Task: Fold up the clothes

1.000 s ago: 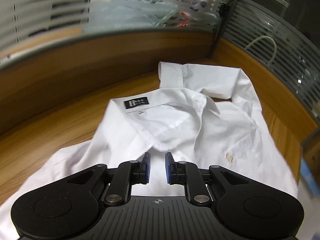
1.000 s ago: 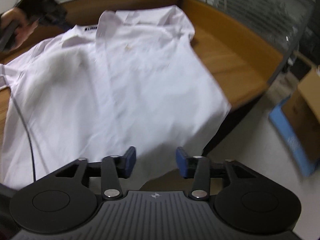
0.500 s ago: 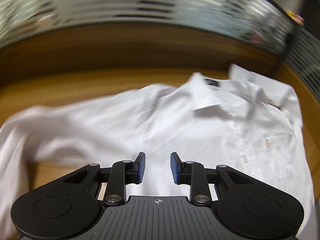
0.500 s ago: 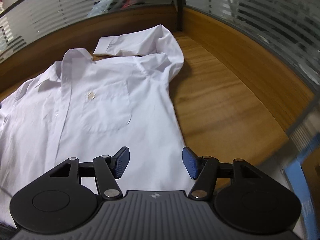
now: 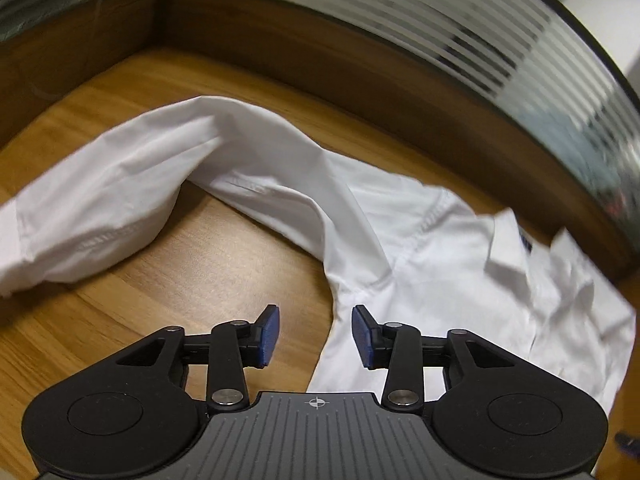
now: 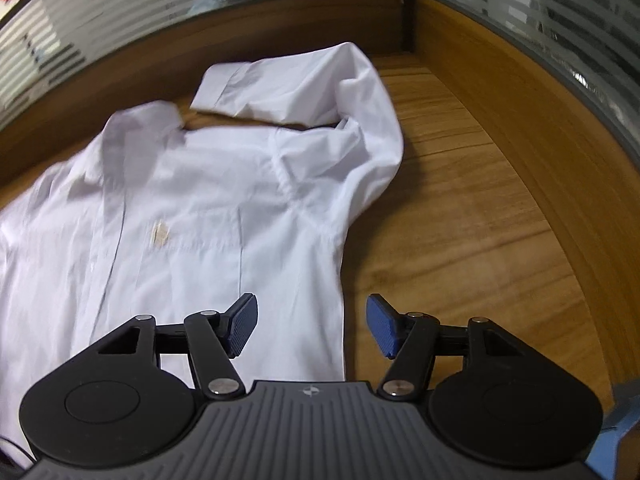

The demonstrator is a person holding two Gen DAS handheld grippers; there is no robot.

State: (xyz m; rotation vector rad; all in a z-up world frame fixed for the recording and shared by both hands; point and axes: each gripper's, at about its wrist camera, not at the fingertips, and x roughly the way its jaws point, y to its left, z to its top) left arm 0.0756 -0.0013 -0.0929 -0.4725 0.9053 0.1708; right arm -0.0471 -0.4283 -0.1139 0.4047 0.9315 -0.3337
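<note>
A white dress shirt [image 6: 192, 216] lies front-up on the wooden desk [image 6: 472, 240], collar toward the far wall, with a small yellowish mark on its chest pocket [image 6: 160, 236]. One sleeve [image 6: 296, 84] is bent back near the collar. In the left wrist view the other sleeve [image 5: 160, 176] arches out to the left from the shoulder [image 5: 420, 260]. My left gripper [image 5: 315, 334] hovers open over the armpit edge, holding nothing. Above the shirt's side seam, my right gripper [image 6: 311, 326] stands open and empty.
Wooden partition walls topped with frosted striped glass [image 5: 500, 44] enclose the desk on the far sides. A dark corner post [image 6: 408, 4] stands behind the shirt. Bare wood [image 5: 200, 264] shows under the arched sleeve. Something blue [image 6: 616, 428] sits at the lower right edge.
Both grippers have opened wider. The left view swung left from the collar to the left sleeve and armpit. The right gripper moved in along the shirt's right side toward the bent sleeve.
</note>
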